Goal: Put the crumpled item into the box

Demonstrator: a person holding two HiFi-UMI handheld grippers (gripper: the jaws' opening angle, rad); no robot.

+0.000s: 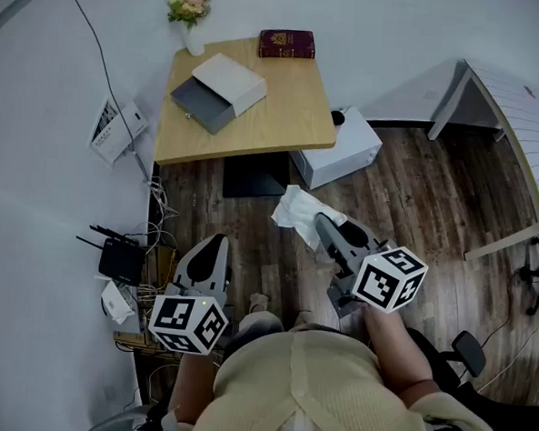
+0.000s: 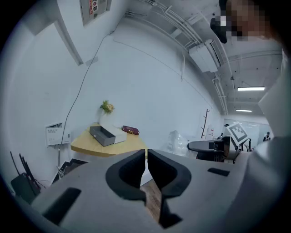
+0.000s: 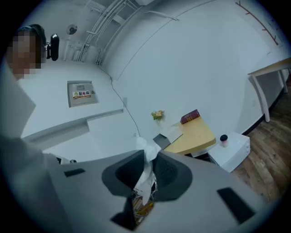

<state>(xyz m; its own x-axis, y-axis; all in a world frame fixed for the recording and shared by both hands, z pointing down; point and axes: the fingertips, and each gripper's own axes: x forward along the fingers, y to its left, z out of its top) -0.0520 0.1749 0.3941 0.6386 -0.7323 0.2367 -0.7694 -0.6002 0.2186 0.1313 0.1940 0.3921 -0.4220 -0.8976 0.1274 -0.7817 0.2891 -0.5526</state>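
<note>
- Nearest, at 7 o'clock in the head view, the left gripper (image 1: 215,243) hangs idle above the floor. Its jaws are together with nothing between them, as the left gripper view (image 2: 146,164) shows.
- Just past it, at 5 o'clock of the view's middle, the right gripper (image 1: 324,224) has its jaws clamped on the crumpled item (image 1: 297,210). This is a white tissue, pinched by its lower part, with loose folds fanning out beyond the tips toward 11 o'clock.
- In the right gripper view the tissue (image 3: 146,157) runs up through the pads and flops over the top. The hold looks thin, so I judge a steady squeeze and a smooth carry are wise.
- Further on, a low white cabinet (image 1: 342,151) sits on the floor at 1 o'clock from the right gripper, beside the table's corner. The path should pass to its left.
- Beyond that the wooden table (image 1: 285,111) carries the box (image 1: 218,90) at 11 o'clock from the gripper, well apart. Its grey tray is slid open toward the near edge.
- The step in hand is the carry. Approach over the near edge and bring the tips over the open grey tray rather than the white cover. Lower until the folds are inside, then let go.
- Farthest, a maroon book (image 1: 286,43) and a small flower vase (image 1: 191,12) stand at the table's back, clear of that route.
</note>
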